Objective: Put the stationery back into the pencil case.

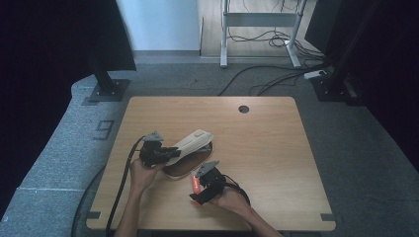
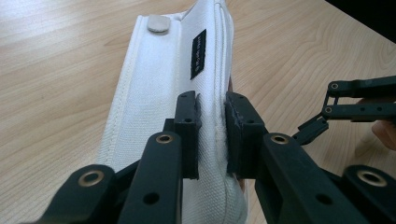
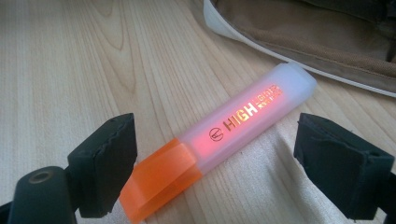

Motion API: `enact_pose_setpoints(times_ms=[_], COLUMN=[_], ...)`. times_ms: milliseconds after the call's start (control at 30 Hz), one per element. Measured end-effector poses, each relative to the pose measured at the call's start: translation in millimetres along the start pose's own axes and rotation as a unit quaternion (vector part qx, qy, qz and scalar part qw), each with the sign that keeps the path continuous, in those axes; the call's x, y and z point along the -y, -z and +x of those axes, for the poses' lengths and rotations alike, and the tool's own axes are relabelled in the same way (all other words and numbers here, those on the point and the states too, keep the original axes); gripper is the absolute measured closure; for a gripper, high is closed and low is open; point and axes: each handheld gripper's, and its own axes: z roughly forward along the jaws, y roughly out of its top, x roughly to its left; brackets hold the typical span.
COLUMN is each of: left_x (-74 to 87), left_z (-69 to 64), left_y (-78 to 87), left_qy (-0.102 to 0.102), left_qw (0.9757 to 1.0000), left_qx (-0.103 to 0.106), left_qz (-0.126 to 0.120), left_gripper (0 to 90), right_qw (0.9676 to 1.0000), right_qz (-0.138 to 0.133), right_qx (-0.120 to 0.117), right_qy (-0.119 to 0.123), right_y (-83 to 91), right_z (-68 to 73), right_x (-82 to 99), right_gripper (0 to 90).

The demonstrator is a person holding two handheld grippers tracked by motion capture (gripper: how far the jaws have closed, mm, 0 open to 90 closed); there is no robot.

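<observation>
Black jaws of the right hand-held gripper [image 3: 212,154] stand wide astride an orange highlighter [image 3: 219,140] on the counter [image 1: 276,143], ready to grasp, while the left hand-held gripper [image 2: 212,133] pinches the white pencil case [image 2: 163,93] flap, holding it open.

A lab-like recording room is indicated: wooden table [image 1: 276,148] on grey carpet [image 1: 365,148], black stands [image 1: 106,84] at upper corners, loose cables [image 1: 276,39] at top centre.

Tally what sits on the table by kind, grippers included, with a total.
Pencil pouch, white canvas with brown lining: 1
Highlighter, orange: 1
Handheld grippers: 2, the left gripper and the right gripper
Total: 4
</observation>
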Motion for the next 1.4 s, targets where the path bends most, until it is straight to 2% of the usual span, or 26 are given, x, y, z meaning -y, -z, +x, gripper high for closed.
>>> enact_pose_setpoints(times_ms=[333, 667, 967, 1167, 1400], left_x=[-0.1, -0.1, -0.1, -0.1, -0.1], left_z=[-0.6, -0.9, -0.9, -0.8, -0.8], left_y=[-0.6, -0.6, -0.6, -0.6, -0.5], left_qy=[-0.001, -0.001, -0.001, -0.001, -0.002], left_qw=[1.0000, 1.0000, 1.0000, 1.0000, 1.0000], left_qx=[-0.001, 0.000, 0.000, 0.000, 0.001], left_qz=[0.001, 0.000, 0.000, 0.001, 0.001], left_gripper=[75.9, 75.9, 75.8, 75.7, 75.7], right_qw=[0.9998, 0.9996, 0.9987, 0.9982, 0.9975], right_qz=[0.010, 0.018, 0.033, 0.043, 0.058], right_qx=[0.011, 0.014, 0.034, 0.037, 0.039], right_qy=[0.010, 0.014, 0.018, 0.019, 0.009], right_y=[-2.6, 4.4, 15.4, 21.7, 26.2], right_z=[2.2, -2.6, -9.1, -15.5, -22.0], right_x=[2.8, 8.6, 15.0, 17.8, 17.6], right_gripper=[18.6, 34.9, 47.3, 58.0, 65.2])
